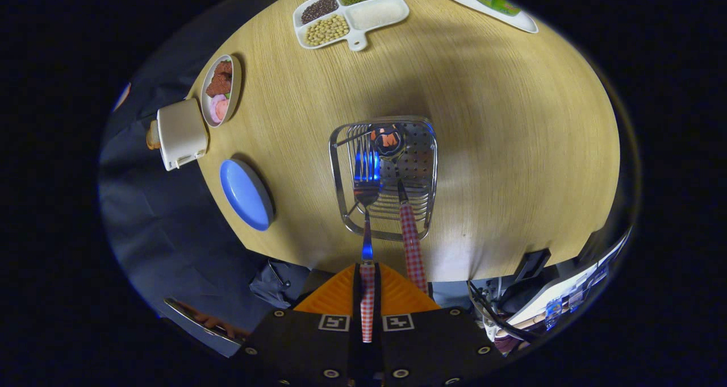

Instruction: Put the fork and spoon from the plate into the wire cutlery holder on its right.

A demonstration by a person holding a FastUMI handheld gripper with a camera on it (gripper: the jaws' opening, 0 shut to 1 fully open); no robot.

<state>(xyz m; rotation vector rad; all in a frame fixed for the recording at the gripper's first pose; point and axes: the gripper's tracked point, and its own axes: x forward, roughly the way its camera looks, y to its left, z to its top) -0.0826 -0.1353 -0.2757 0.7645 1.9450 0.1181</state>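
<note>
1. With its fingers clamped on the fork's (367, 205) checked handle, the gripper (367, 287) hangs the tines inside the wire cutlery holder (431, 165) just ahead.
2. The spoon (406, 216) already stands there, beside the fork.
3. Remaining, likely: release; the blue plate (245, 194) lies leftward.

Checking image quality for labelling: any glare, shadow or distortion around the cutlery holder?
Gripper view: fisheye bends the table edge; a broad soft shadow surrounds the wire holder; blue glare on the fork held by the tongs; spoon stays sharp.
</note>
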